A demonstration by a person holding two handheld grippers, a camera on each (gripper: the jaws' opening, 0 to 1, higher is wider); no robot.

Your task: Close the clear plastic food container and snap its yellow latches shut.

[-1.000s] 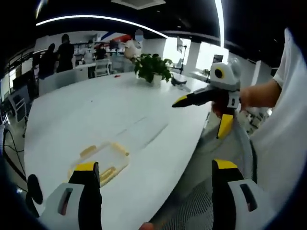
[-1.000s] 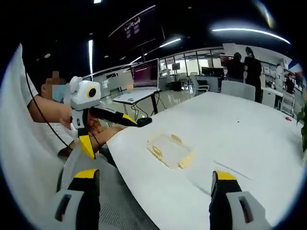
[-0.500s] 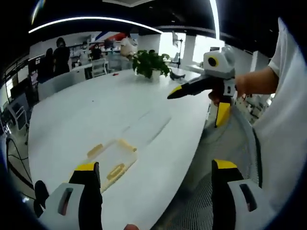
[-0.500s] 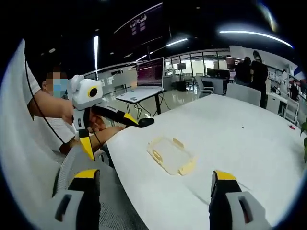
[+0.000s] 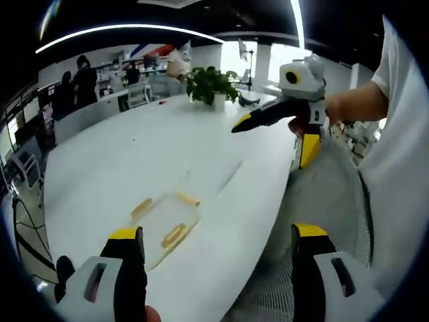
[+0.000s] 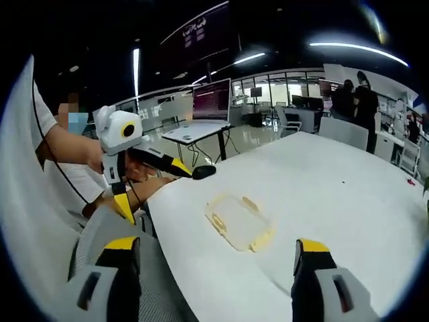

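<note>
Two grippers, both above the table edge and clear of the work: left gripper (image 5: 211,268) has its jaws spread wide with nothing between them, and right gripper (image 6: 211,272) is likewise spread and empty. Clear plastic food container (image 5: 164,225) lies flat on the white table (image 5: 134,161) near the edge, yellow latches (image 5: 174,235) on its sides, well apart from both. Potted plant (image 5: 211,84) sits at the far end.

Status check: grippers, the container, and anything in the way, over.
Left gripper and right gripper open, empty, above the table edge. Clear container flat on white table, untouched. Nothing between the grippers and it.
</note>
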